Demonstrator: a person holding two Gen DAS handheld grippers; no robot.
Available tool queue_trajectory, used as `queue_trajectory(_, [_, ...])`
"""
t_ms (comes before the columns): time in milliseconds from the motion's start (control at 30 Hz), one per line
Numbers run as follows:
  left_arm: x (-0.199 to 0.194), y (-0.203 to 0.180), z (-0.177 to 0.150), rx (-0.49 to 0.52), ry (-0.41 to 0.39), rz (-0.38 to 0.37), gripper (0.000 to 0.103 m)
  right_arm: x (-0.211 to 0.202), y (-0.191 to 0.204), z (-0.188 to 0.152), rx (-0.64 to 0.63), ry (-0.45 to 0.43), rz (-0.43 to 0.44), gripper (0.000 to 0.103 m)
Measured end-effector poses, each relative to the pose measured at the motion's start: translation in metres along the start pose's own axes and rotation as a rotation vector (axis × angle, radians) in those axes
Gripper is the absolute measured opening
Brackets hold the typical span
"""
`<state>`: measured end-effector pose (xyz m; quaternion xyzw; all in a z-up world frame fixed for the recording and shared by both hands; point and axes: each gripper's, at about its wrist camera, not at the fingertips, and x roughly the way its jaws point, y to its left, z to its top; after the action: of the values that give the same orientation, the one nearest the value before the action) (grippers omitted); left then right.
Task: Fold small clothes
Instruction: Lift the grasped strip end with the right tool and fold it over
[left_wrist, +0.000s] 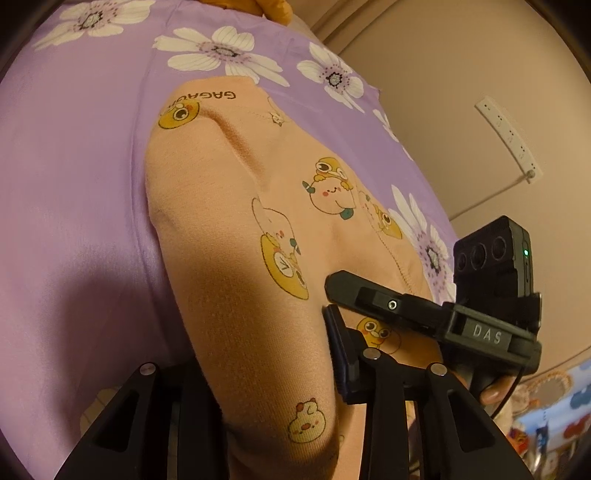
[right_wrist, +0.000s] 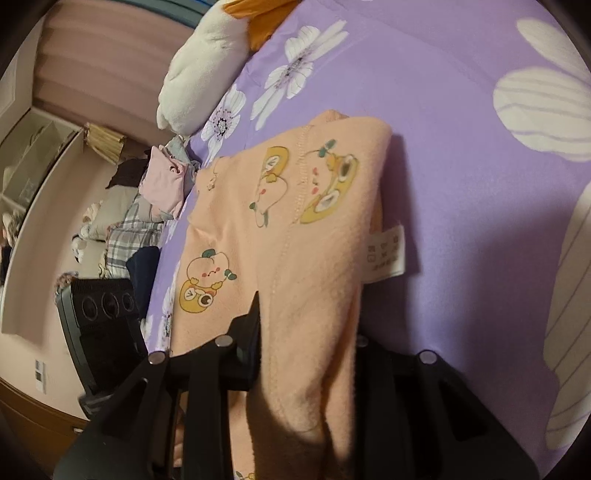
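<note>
A small peach garment (left_wrist: 236, 221) printed with yellow cartoon ducks lies on a purple flowered bedsheet (left_wrist: 74, 166). In the left wrist view its near edge runs down between my left gripper's (left_wrist: 273, 417) fingers, which are shut on the cloth. The right gripper (left_wrist: 332, 295) shows at right, its fingers closed on the garment's edge. In the right wrist view the garment (right_wrist: 280, 221) is lifted and draped, with a white care label (right_wrist: 388, 254) on its right edge. My right gripper (right_wrist: 306, 354) is shut on the cloth; the fabric hides its fingertips.
A white and orange plush toy (right_wrist: 203, 70) lies at the head of the bed. A pile of other clothes (right_wrist: 162, 184), pink and plaid, sits at the bed's left edge. The left gripper's body (right_wrist: 99, 317) is at lower left. A wall with a power strip (left_wrist: 509, 140) is at right.
</note>
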<state>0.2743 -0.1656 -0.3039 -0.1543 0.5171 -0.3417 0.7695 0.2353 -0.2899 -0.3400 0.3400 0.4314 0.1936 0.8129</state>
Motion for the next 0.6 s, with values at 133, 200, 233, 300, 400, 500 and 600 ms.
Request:
queue_trajectory(133, [-0.006, -0.004, 0.006, -0.013, 0.02, -0.006, 0.031, -0.004, 0.007, 0.001, -0.025, -0.019, -0.005, 0.027])
queue_trajectory(200, [-0.015, -0.009, 0.006, -0.008, 0.002, -0.01, 0.031, -0.009, 0.011, 0.001, -0.034, -0.032, 0.014, 0.027])
queue_trajectory(233, [-0.022, -0.014, 0.006, -0.003, -0.011, -0.014, 0.03, -0.011, 0.014, 0.0, -0.037, -0.042, 0.025, 0.027])
queue_trajectory(300, [-0.04, -0.029, 0.009, 0.023, -0.039, 0.001, 0.03, -0.021, 0.022, -0.001, -0.044, -0.078, 0.06, 0.027])
queue_trajectory(400, [-0.077, -0.049, 0.009, 0.076, -0.096, 0.016, 0.03, -0.039, 0.046, -0.003, -0.086, -0.137, 0.094, 0.027])
queue_trajectory(500, [-0.131, -0.068, 0.009, 0.13, -0.196, -0.014, 0.03, -0.064, 0.085, -0.006, -0.167, -0.209, 0.148, 0.027])
queue_trajectory(600, [-0.171, -0.075, 0.008, 0.134, -0.255, -0.027, 0.03, -0.088, 0.133, -0.007, -0.25, -0.275, 0.19, 0.027])
